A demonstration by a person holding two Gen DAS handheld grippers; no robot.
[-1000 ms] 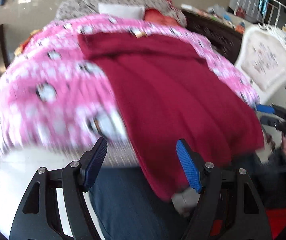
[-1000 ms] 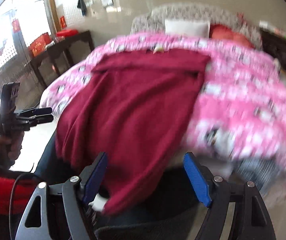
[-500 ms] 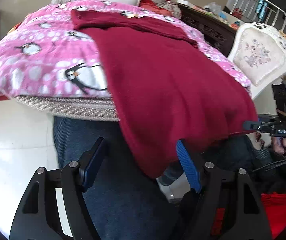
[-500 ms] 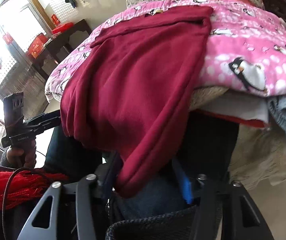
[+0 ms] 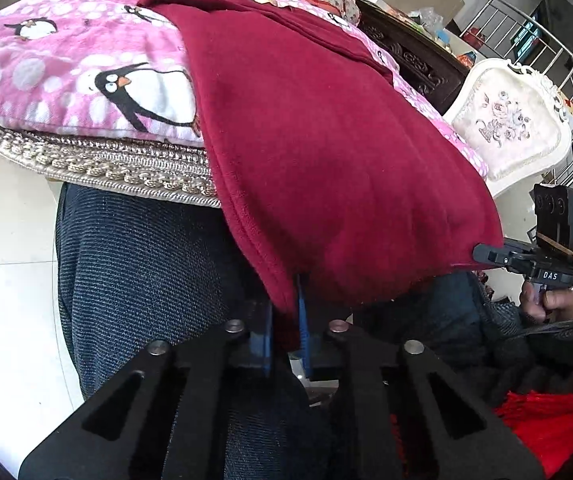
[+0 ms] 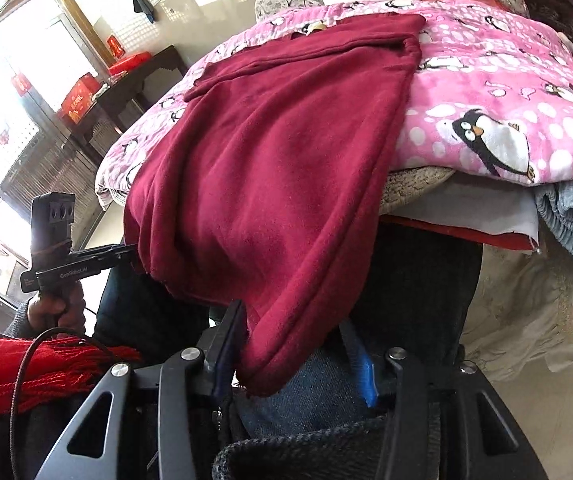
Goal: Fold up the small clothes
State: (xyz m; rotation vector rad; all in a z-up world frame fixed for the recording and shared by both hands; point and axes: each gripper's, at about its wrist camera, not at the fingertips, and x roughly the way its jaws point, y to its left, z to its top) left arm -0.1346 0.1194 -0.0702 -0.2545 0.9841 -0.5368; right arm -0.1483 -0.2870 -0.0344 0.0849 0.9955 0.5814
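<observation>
Spread over the pink penguin blanket (image 5: pixel 66 80) on the bed, with the maroon garment (image 5: pixel 326 140) hanging off the near edge, left gripper (image 5: pixel 284 332) clamped narrow on one hem corner, right gripper (image 6: pixel 292 354) half-open around the other (thin bite): likely to slip or fold askew.

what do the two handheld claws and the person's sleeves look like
Both claws are matte black frames with triangular cut-outs and silver pivot bolts, tipped with ribbed blue pads: left claw, right claw. From the side, the left unit shows a box camera module, white lettering, a pistol handle and a black cable. The sleeves look dark, with a red fringed scarf.
</observation>
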